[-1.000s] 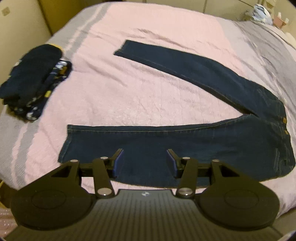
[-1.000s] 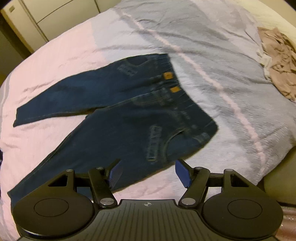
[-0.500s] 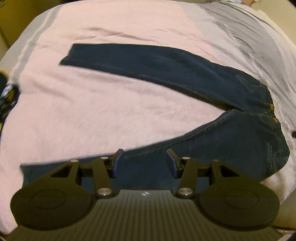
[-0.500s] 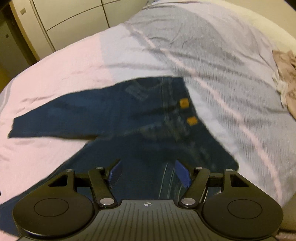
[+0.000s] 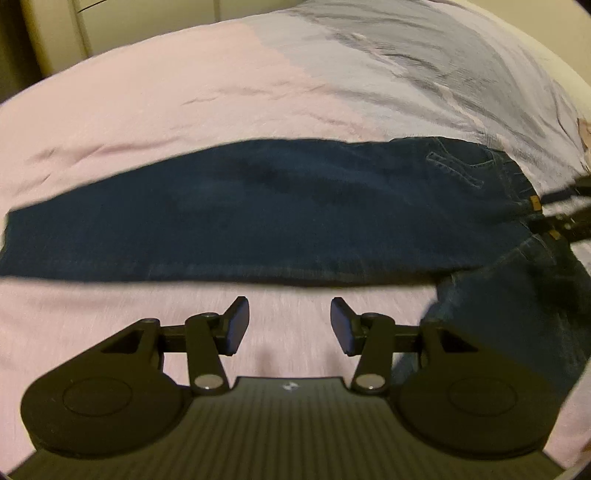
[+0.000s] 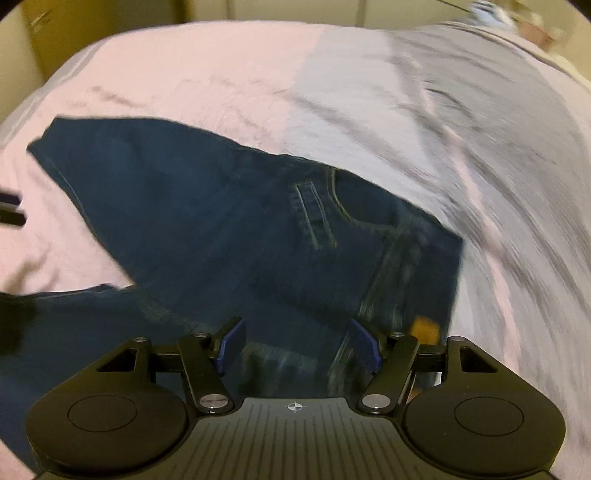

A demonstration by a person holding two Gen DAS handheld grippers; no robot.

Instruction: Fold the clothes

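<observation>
Dark blue jeans (image 5: 280, 206) lie spread flat on the bed, legs apart. In the left wrist view the far leg stretches across the middle, the waist at the right. My left gripper (image 5: 288, 325) is open and empty, over bare pink sheet just short of that leg. In the right wrist view the jeans (image 6: 229, 229) fill the middle, with a front pocket and a tan label (image 6: 424, 328) near the waist. My right gripper (image 6: 297, 347) is open and empty, low over the waist area. The right gripper also shows at the right edge of the left wrist view (image 5: 569, 221).
The bed (image 5: 184, 110) is covered by a pink and grey striped sheet with light wrinkles. Cream cupboard doors (image 5: 147, 18) stand behind the bed. Some blurred items (image 6: 517, 18) lie at the far corner in the right wrist view.
Both grippers have moved forward over the jeans and turned. The left one passed over the near leg toward the far leg. The right one came down close over the waist. Both stayed open.
</observation>
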